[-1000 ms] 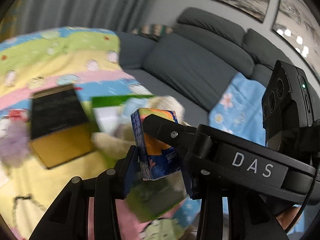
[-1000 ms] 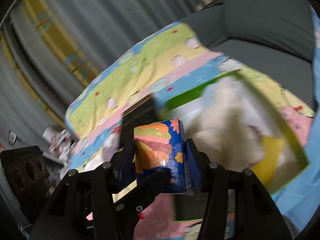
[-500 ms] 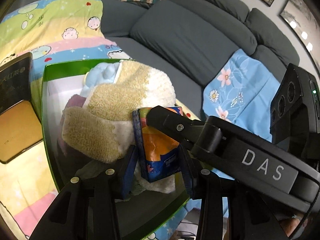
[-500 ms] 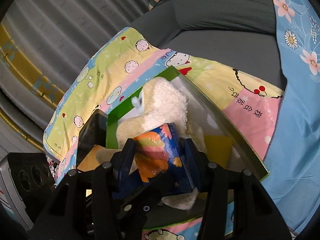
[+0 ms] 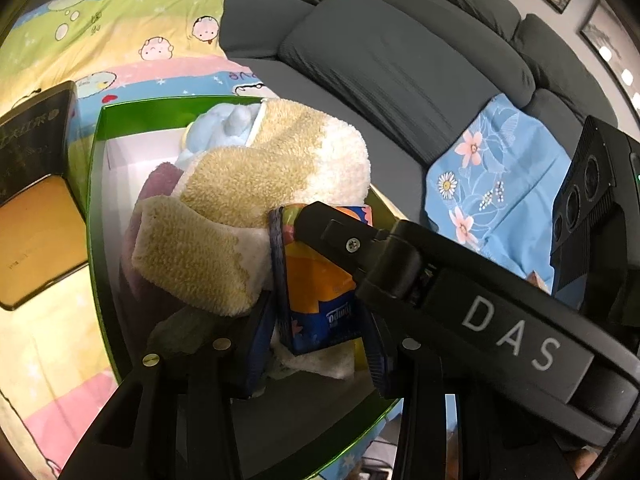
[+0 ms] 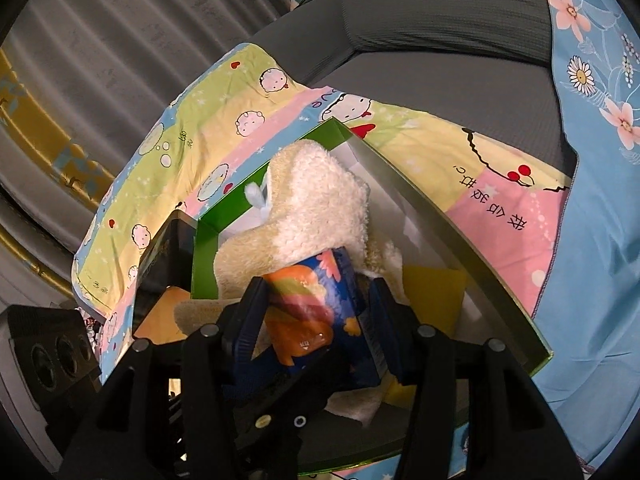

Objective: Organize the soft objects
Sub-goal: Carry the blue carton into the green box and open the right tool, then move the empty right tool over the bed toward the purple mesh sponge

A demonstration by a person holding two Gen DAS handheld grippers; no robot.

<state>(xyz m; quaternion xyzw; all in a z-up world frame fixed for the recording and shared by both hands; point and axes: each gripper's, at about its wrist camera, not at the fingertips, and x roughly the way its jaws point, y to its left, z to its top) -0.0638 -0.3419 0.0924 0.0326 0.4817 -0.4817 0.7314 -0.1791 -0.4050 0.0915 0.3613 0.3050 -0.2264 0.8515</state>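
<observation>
Both the left gripper (image 5: 316,332) and the right gripper (image 6: 316,324) squeeze the small blue-and-orange tissue pack (image 6: 316,312) over the green cardboard box (image 5: 96,184), with fluffy cream towels (image 5: 248,184) at 12 o'clock.

The soft tissue pack (image 5: 320,280) was navy with orange and pink patches. The fluffy towel (image 5: 256,184) was cream and tan; the cardboard box rim (image 5: 96,184) green; the cartoon-printed blanket (image 6: 208,128) striped pastel.
</observation>
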